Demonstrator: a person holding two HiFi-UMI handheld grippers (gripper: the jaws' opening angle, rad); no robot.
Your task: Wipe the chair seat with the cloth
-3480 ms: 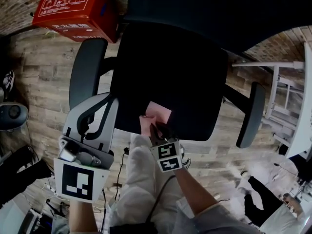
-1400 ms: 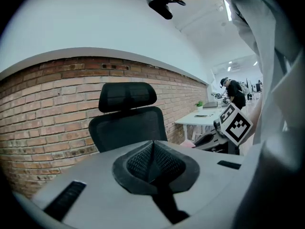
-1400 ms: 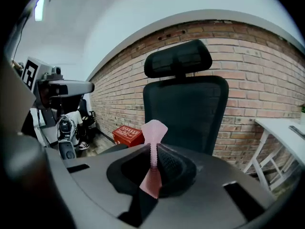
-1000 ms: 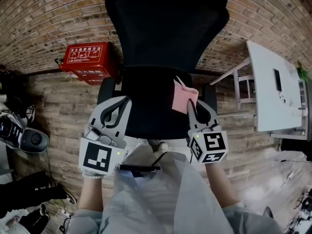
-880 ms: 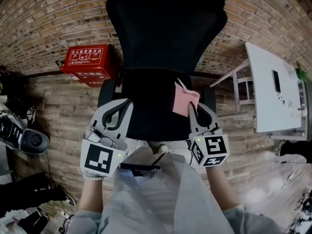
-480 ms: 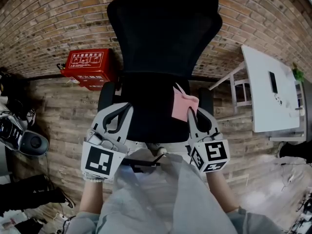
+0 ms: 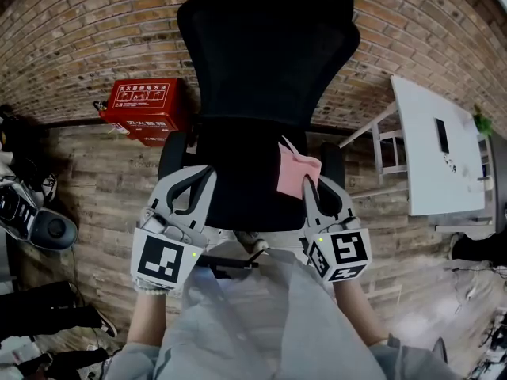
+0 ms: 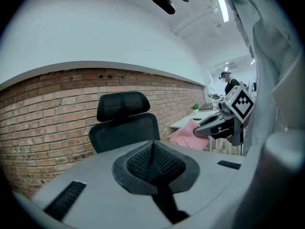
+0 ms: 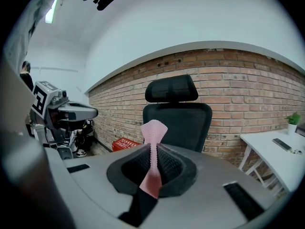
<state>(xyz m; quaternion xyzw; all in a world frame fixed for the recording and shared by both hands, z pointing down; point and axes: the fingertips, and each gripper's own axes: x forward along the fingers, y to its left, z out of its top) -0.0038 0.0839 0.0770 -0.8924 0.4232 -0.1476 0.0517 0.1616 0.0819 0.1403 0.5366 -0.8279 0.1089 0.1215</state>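
Over the right side of the chair seat [image 7: 238,176], you are holding the pink cloth [image 7: 295,172] pinched in the right gripper [image 7: 307,184], jaws closed on it. The cloth is hanging lifted off the seat, as far as I can judge. A few seconds ago you were pressing it down at the seat's near edge; since then you are standing back, both grippers drawn near your body. Your left gripper [image 7: 196,179] is sitting closed on nothing at the seat's near left. Wiping is likely pausing or ending; no stroke is running now.

Office: brick wall [image 7: 79,30], mesh swivel chair [image 7: 265,54], white desk [image 7: 440,153].
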